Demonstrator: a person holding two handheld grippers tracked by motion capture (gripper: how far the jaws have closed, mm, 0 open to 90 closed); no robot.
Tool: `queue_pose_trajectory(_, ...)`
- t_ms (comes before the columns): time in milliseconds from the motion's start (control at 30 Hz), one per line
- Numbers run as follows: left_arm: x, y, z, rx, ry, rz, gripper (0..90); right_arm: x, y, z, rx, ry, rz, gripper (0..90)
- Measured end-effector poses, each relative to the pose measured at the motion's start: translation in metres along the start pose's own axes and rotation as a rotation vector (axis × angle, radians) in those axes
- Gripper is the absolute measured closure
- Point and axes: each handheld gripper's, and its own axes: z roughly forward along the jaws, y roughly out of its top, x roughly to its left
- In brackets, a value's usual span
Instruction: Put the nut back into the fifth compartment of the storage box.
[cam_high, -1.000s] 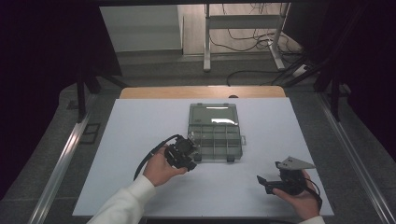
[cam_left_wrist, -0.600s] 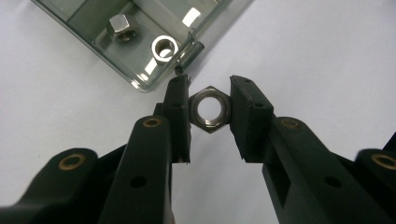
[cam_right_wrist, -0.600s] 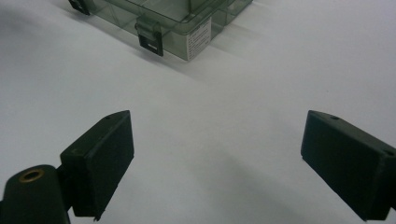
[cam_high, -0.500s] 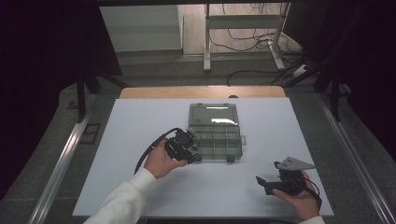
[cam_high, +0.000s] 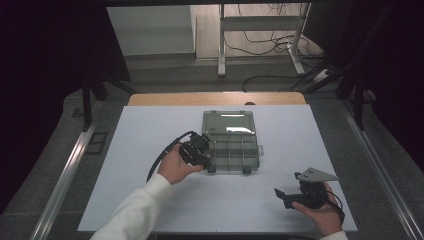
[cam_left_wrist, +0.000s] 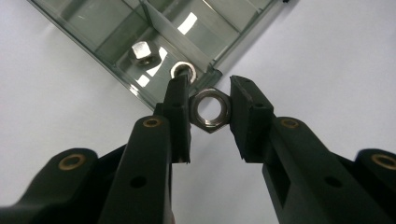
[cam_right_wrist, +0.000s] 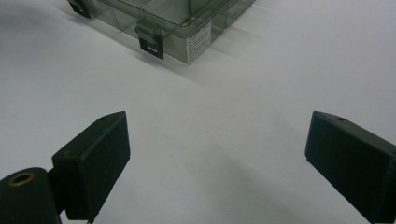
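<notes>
Covering most of the work area, the white table (cam_high: 150, 150) carries everything under inspection; a strip of bare wood shows along its far edge.

Sitting near the middle of the table, the clear compartment box (cam_high: 230, 142) lies flat with its lid open. Dividers split it into several compartments, and two dark latches sit on its near wall. In the right gripper view the same box (cam_right_wrist: 177, 28) stands well beyond the jaws, with a small white label on one corner.

At the box's near left corner, the left gripper (cam_high: 199, 151) is held in the person's left hand, a white sleeve reaching in from the bottom edge. A black cable loops away from it to the left.

Near the table's front right corner, the right gripper (cam_high: 287, 197) rests in the person's right hand, a grey three-cornered plate on top. Its jaws stand wide apart with nothing but bare table between them, well clear of the box.

In the left gripper view, the jaws of the left gripper (cam_left_wrist: 210, 112) are clamped on a hex nut (cam_left_wrist: 210, 111), pads pressing on opposite sides. The nut hangs just outside the box's corner wall. Inside the nearest compartment lie a second hex nut (cam_left_wrist: 140, 50) and a washer (cam_left_wrist: 182, 70), close together.
</notes>
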Motion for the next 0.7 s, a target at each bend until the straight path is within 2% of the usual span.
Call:
queue_pose_trajectory(367,0.007,0.012,-0.001,-0.012,0.01,-0.011,69.7,0.0,0.001,0.0,-0.009,-0.004,0.002,6.8)
queue_pose_trajectory(700,0.015,0.023,0.005,-0.01,-0.003,-0.026,69.7,-0.001,0.0,0.001,-0.004,-0.006,0.002,7.2)
